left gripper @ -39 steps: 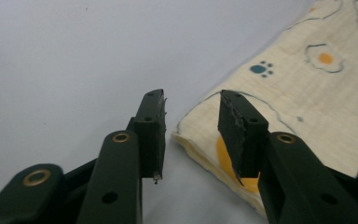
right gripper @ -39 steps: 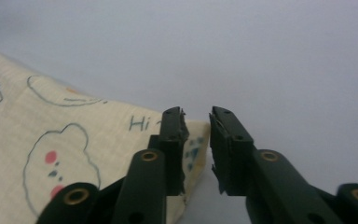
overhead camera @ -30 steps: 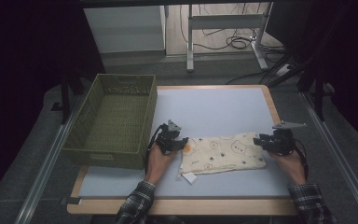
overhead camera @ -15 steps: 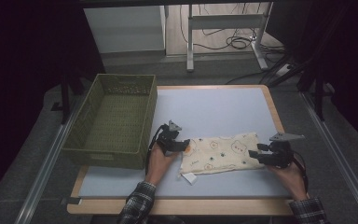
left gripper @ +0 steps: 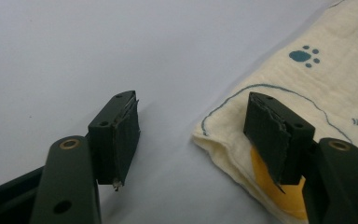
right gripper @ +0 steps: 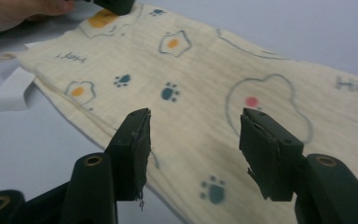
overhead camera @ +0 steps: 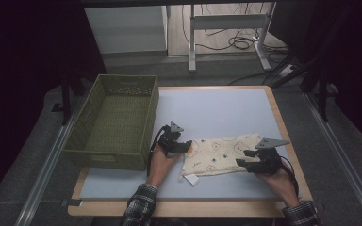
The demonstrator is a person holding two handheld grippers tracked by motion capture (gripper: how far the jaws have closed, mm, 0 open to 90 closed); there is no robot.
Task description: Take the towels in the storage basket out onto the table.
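High view shows your left gripper point(overhead camera: 187, 145) and right gripper point(overhead camera: 241, 162), jaws spread, at opposite ends of the folded cloth point(overhead camera: 221, 153) right of the basket point(overhead camera: 115, 120), likely to pinch both ends.

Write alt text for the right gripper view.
The open right hand-held gripper hovers over a cream cloth printed with paw prints and fried eggs, lying flat on a pale table. A white tag sticks out at the cloth's left edge.
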